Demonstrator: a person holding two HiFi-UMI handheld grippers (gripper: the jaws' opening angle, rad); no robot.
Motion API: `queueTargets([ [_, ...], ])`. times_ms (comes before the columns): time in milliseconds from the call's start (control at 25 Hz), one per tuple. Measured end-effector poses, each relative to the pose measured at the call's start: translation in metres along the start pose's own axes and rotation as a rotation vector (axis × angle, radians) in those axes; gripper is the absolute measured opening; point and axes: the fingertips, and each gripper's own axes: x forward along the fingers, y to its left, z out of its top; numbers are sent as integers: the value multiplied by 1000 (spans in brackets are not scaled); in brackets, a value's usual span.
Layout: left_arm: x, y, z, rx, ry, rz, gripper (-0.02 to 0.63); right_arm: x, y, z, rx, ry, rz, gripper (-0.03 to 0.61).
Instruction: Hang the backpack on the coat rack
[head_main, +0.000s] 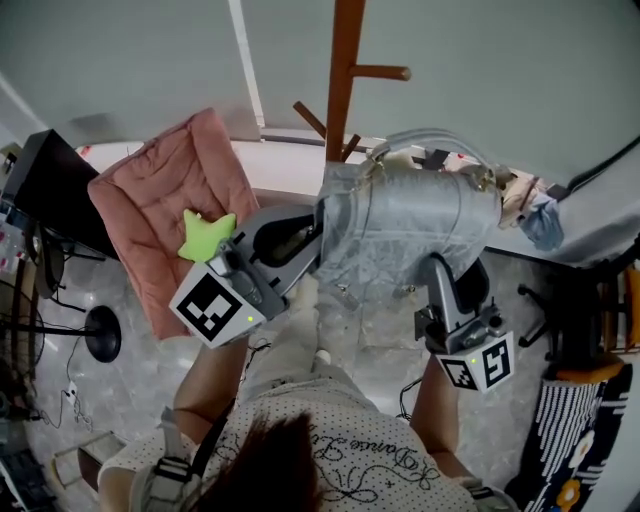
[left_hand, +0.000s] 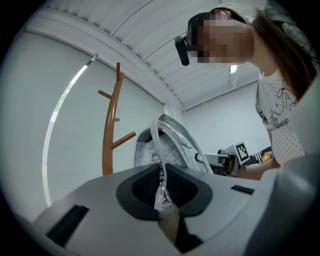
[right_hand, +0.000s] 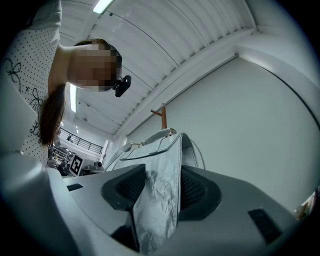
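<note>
One backpack (head_main: 410, 225); one rack (head_main: 345, 80); two tongs (head_main: 305, 240) (head_main: 437, 268)

The backpack (head_main: 410, 225) is held up between the left gripper (head_main: 308, 238), clamped on its left side, and the right gripper (head_main: 440, 268), clamped on its lower right. The coat rack (head_main: 342, 80) stands just behind it, in front of the wall. To the left lies a cushion (head_main: 150, 210), with a soft toy (head_main: 205, 235) on its right edge, just beside the left gripper.
</note>
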Motion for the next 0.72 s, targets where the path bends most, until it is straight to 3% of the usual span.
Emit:
queueTargets([
  [200, 23, 41, 6, -5, -24, -41, 35, 38, -24, 2, -7, -6, -4, 204],
  [720, 18, 41, 17, -9, -136, -229, 34, 45, -22, 7, -34, -58, 11, 204],
])
